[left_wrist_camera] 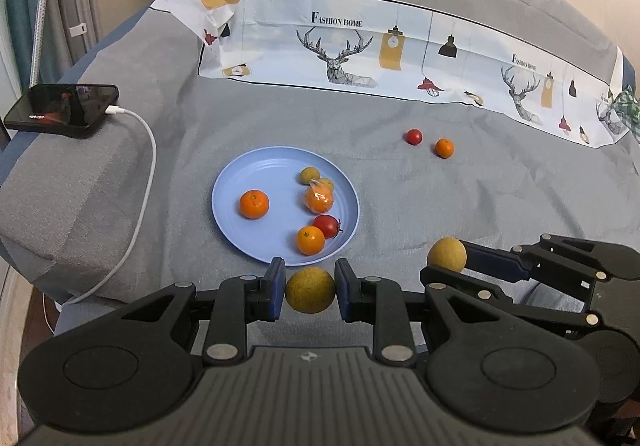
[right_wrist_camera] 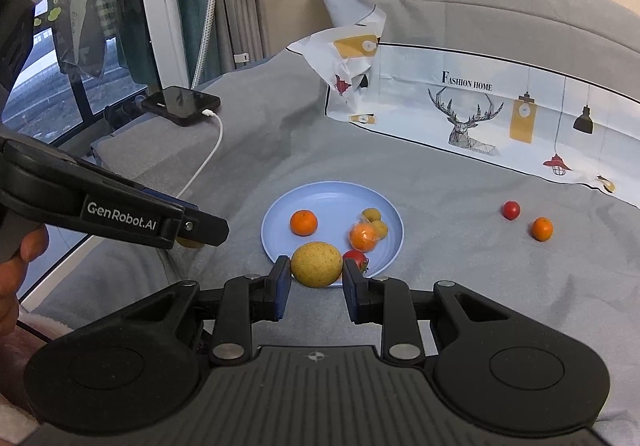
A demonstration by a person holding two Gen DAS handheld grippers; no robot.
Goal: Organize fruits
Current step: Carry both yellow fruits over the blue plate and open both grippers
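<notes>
My left gripper (left_wrist_camera: 310,288) is shut on a round yellow-brown fruit (left_wrist_camera: 310,290) just short of the near rim of the blue plate (left_wrist_camera: 240,185). My right gripper (right_wrist_camera: 316,276) is shut on a second yellow-brown fruit (right_wrist_camera: 316,264) and shows at the right in the left wrist view (left_wrist_camera: 444,264). On the plate lie an orange (left_wrist_camera: 254,203), a wrapped orange (left_wrist_camera: 319,199), a small orange (left_wrist_camera: 310,240), a red tomato (left_wrist_camera: 326,226) and small yellow-brown fruits (left_wrist_camera: 309,175). A loose tomato (left_wrist_camera: 414,136) and small orange (left_wrist_camera: 444,148) lie on the grey cloth to the right.
A black phone (left_wrist_camera: 60,107) with a white cable (left_wrist_camera: 144,165) rests on a raised grey edge at the left. A printed white sheet (left_wrist_camera: 360,45) runs along the back. A hand (right_wrist_camera: 24,246) holds the left gripper (right_wrist_camera: 200,230); a window is behind.
</notes>
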